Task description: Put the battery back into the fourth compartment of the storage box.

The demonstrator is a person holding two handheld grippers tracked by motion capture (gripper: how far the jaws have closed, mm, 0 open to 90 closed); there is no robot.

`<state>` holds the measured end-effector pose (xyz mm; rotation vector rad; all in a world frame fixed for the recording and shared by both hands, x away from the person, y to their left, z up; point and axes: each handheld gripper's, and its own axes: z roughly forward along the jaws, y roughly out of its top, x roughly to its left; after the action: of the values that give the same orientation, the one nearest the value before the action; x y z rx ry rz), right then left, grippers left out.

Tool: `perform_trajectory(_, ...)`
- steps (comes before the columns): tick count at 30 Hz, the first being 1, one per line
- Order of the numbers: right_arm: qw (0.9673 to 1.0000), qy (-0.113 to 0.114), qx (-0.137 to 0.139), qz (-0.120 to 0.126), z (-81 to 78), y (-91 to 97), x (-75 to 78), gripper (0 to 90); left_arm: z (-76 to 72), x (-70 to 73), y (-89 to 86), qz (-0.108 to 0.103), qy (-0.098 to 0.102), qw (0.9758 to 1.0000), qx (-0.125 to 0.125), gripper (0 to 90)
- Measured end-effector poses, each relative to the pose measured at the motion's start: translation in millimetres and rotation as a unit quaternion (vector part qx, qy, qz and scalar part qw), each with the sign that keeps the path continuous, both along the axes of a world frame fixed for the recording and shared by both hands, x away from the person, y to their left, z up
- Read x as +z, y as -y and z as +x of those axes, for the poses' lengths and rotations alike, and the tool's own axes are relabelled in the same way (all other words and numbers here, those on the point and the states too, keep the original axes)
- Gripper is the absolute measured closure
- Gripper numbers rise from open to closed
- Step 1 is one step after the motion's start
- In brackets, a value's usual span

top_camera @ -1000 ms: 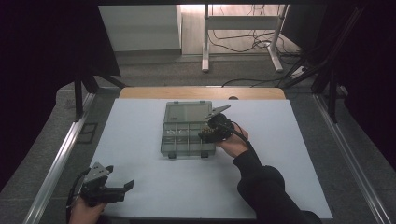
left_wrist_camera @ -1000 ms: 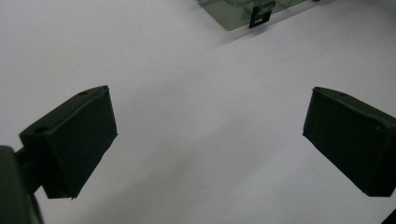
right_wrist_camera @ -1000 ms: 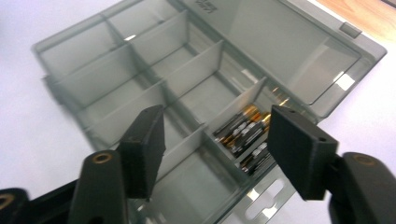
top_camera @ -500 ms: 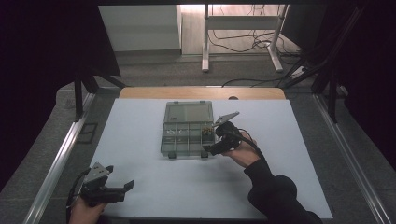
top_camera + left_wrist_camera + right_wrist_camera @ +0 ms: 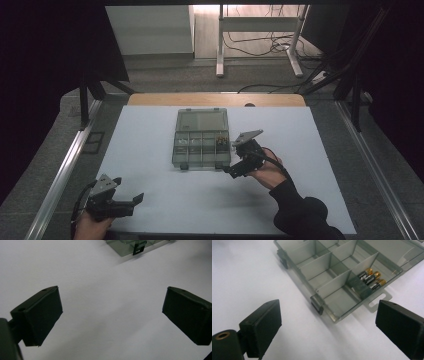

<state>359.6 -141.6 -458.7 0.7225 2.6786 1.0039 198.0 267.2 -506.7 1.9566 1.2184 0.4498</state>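
The right gripper (image 5: 231, 171), jaws just opened and holding nothing, sits at the compartment box's (image 5: 201, 163) four o'clock corner. Batteries (image 5: 372, 279) lie inside. At seven o'clock, well apart, the left gripper (image 5: 137, 199) gapes empty.

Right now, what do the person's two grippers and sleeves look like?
Both the left gripper and the right gripper are black, each topped by a grey three-cornered plate and trailing a black cable. Their jaws end in blocky black pads. The right arm wears a dark sleeve.
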Motion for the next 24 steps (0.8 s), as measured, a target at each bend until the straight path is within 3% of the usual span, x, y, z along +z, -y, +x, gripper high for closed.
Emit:
perform_trajectory(5, 1.0, 0.0, 0.0, 0.001, -8.4, 5.7, 0.1, 3.7, -0.5, 0.1, -0.7, -0.003, 0.003, 1.0, -0.002, 3.5)
perform_trajectory(14, 0.9997, 0.02, -0.008, 0.012, -22.5, 19.8, 5.1, 1.1, -0.1, 0.2, -0.7, -0.003, 0.001, 1.0, -0.001, 3.4)
perform_trajectory(24, 0.9991, 0.039, -0.019, 0.004, -36.2, 36.1, 10.3, 0.7, -0.1, 0.2, -1.1, -0.004, 0.001, 1.0, 0.0, 3.4)
